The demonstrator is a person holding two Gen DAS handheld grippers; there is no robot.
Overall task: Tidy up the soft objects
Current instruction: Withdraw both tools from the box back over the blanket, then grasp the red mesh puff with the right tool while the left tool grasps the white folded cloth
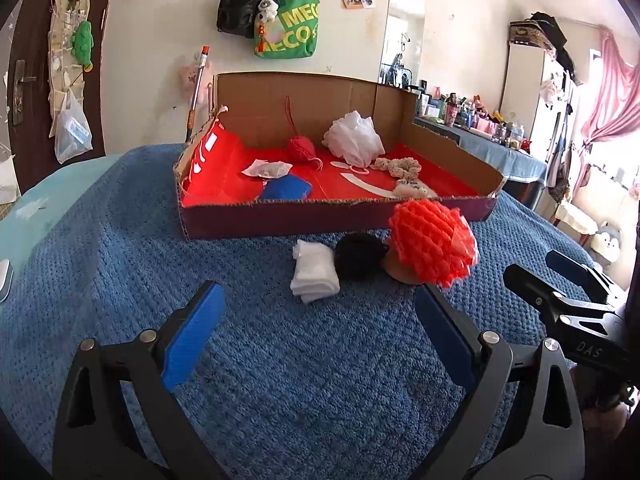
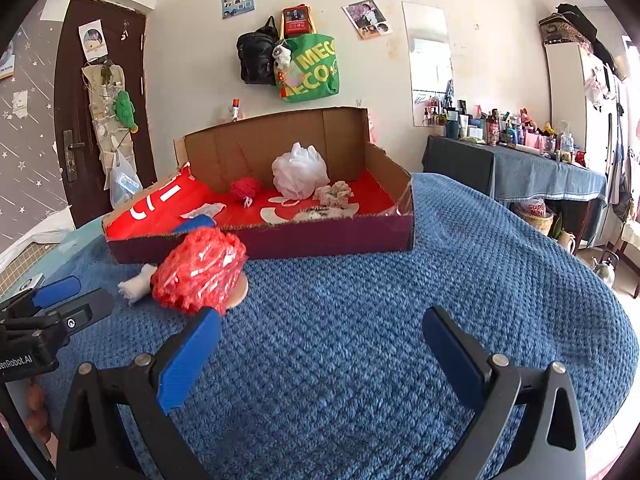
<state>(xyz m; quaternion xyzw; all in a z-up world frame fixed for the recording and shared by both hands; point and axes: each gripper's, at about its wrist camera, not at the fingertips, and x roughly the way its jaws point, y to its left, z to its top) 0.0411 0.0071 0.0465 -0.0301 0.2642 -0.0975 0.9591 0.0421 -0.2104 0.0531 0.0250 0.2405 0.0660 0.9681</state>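
Left tool (image 1: 316, 332) open, right tool (image 2: 322, 354) open

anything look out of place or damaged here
Three soft things lie on the blue blanket outside the cardboard box: a folded white cloth, a black fuzzy ball and a red mesh puff. The box's cut edges look ragged.

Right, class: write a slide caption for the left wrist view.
Open left tool faces folded white cloth, red mesh puff before red-lined cardboard box.
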